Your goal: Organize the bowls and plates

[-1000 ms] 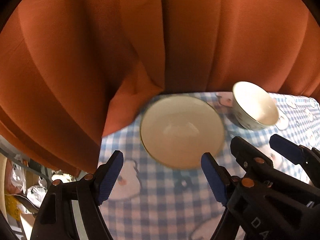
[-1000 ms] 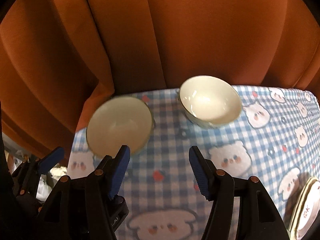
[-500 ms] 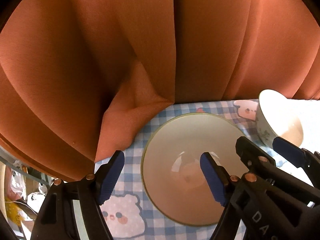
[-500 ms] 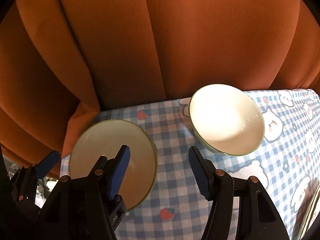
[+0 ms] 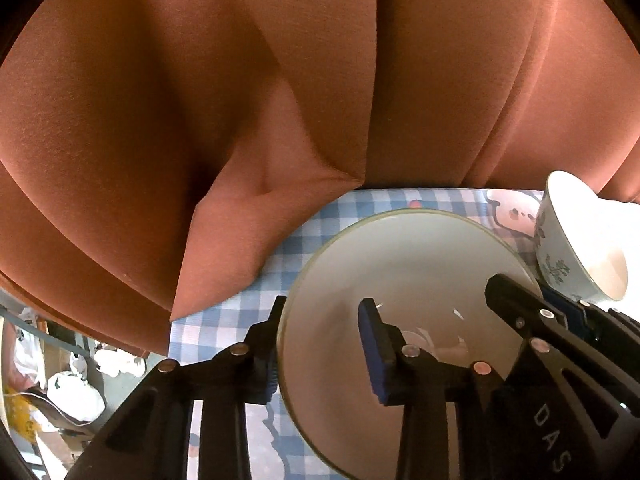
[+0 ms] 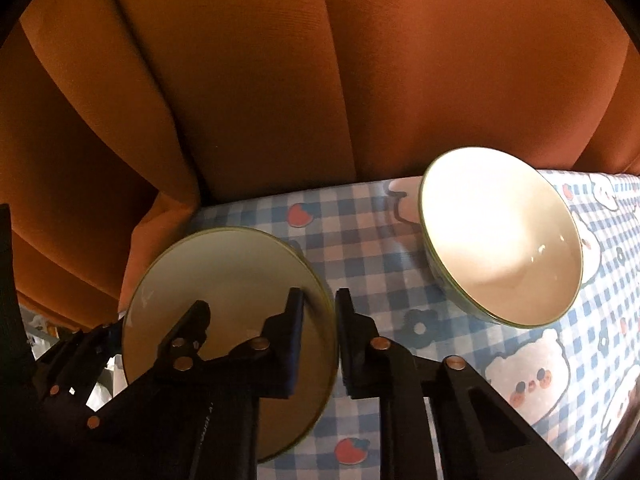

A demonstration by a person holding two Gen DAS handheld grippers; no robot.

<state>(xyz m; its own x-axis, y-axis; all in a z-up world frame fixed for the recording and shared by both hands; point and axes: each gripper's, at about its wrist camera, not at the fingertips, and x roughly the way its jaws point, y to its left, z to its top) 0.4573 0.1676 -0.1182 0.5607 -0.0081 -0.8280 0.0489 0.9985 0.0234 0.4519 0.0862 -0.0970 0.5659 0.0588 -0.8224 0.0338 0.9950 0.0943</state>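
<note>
A cream plate with a green rim [image 5: 404,280] lies on the blue checked tablecloth near the back left corner. My left gripper [image 5: 320,344] straddles its left rim, one finger outside and one over the plate, with a wide gap. My right gripper [image 6: 320,332] straddles the same plate's [image 6: 228,280] right rim, jaws narrowed around it. The right gripper's fingers [image 5: 516,308] also show in the left wrist view. A white bowl with green leaf print [image 6: 500,236] stands to the right of the plate; it also shows in the left wrist view [image 5: 576,240].
An orange curtain [image 6: 320,80] hangs right behind the table and drapes over its back left corner [image 5: 240,240]. The table's left edge drops off to a cluttered floor [image 5: 72,380]. The checked cloth [image 6: 520,360] extends to the right.
Both grippers have moved forward and down onto the plate. The left now straddles its left rim, the right its right rim, and the right jaws have narrowed.
</note>
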